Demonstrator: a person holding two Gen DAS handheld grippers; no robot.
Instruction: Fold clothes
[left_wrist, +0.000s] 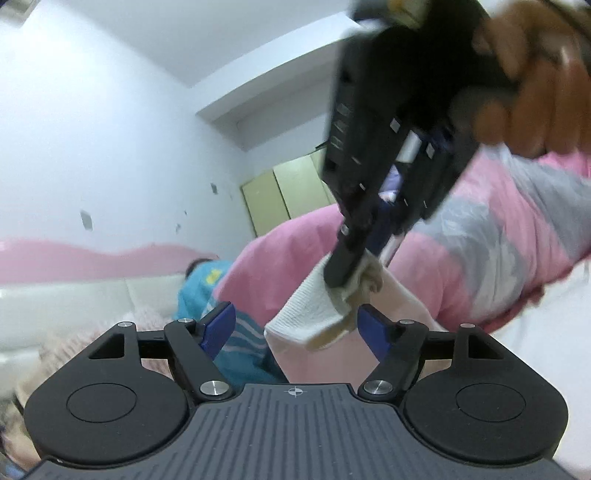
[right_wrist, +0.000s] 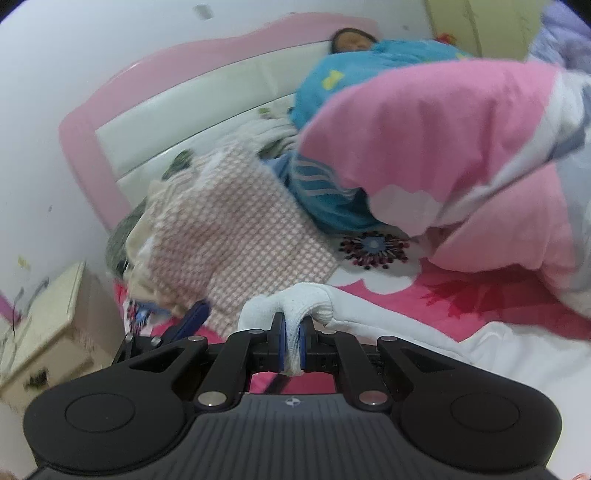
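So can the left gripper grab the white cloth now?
Probably yes. The left gripper is open, the white cloth hangs right between its fingers, held up by the right gripper, and nothing blocks it.

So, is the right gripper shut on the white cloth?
Yes. The right gripper is shut; its blue pads pinch the white cloth.

pink headboard (right_wrist: 92, 155), nightstand (right_wrist: 55, 317), wardrobe (left_wrist: 280, 199)

White ribbed garment (right_wrist: 295, 295) with tan trim. Pink-and-white checked cloth (right_wrist: 240, 229). Pink quilt (right_wrist: 424, 129) with grey and white bands. Blue blanket (right_wrist: 369, 66) with yellow marks, pale stripes. Bedsheet (right_wrist: 498, 306) white with red-pink flowers. Headboard (right_wrist: 155, 122) pink-framed, white panels. Cream nightstand (right_wrist: 48, 325). Black tools, blue pads (left_wrist: 218, 325).
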